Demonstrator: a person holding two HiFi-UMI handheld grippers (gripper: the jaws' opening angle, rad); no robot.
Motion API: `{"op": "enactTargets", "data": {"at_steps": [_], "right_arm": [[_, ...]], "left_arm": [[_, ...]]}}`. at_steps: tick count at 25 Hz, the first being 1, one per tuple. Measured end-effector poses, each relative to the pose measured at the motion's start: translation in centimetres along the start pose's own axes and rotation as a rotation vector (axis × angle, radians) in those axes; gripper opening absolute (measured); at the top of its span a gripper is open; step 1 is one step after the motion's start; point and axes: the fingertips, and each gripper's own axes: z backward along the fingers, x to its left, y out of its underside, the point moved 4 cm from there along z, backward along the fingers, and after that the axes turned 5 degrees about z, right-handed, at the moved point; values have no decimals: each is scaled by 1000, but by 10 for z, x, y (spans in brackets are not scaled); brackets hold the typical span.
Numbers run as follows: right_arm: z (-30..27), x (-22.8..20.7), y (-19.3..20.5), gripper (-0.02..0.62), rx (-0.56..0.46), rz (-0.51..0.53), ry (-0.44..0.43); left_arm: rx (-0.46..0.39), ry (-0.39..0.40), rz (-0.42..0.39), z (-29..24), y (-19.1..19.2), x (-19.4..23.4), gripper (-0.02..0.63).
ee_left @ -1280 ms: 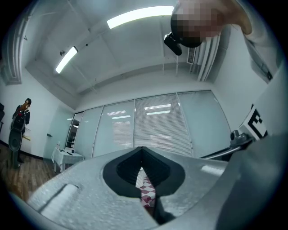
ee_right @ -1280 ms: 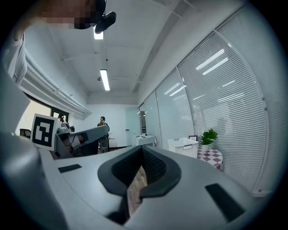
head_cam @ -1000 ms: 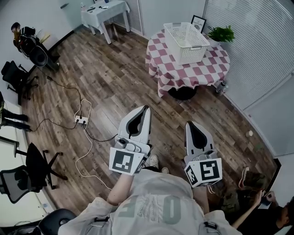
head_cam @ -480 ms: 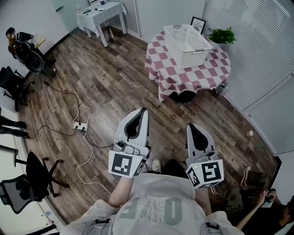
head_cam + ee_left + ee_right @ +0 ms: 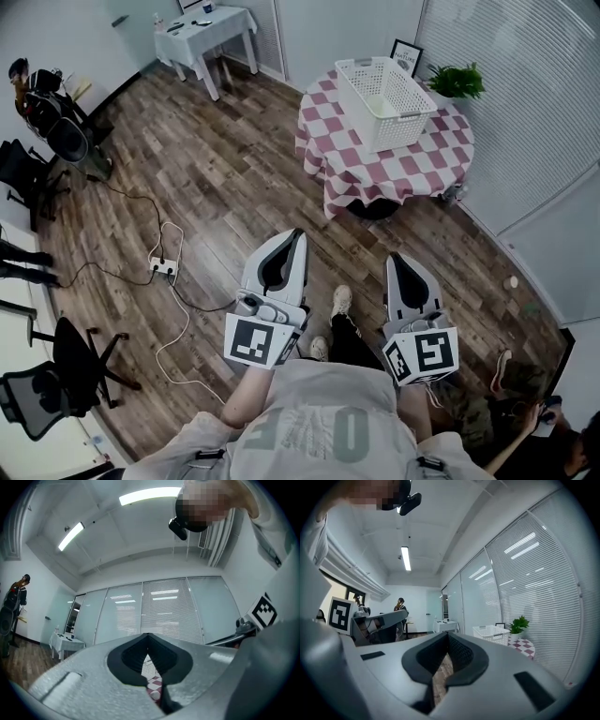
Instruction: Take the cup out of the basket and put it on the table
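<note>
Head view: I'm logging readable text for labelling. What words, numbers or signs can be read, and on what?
"OE", roughly: large letters on the person's shirt.
Framed sign on the checked table: print too small to read.
Marker cubes on left gripper and right gripper: square patterns, no letters.

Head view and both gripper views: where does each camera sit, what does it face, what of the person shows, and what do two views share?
Head view: on the head, looking down at the floor and basket; shirt, left gripper and right gripper show.
Left gripper view: on that gripper, facing the blinds along shut jaws; shirt at right.
Right gripper view: on that gripper, facing basket and plant; sleeve upper left.
Shared: the basket, in head and right gripper views.
</note>
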Motion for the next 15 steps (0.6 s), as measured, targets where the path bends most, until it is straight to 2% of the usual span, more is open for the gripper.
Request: {"op": "enactTargets", "data": {"at_steps": [6, 11, 15], "right_arm": [[-49, -26, 1, 9, -15, -9, -8], [-95, -59, -4, 8, -14, 22, 2], [-133, -87, -5, 9, -5, 26, -8]], "left_arm": [[9, -7, -20, -43, 9, 19, 3], [-19, 4, -40, -100, 12, 38, 3], [-24, -17, -32, -142, 20, 58, 3]]}}
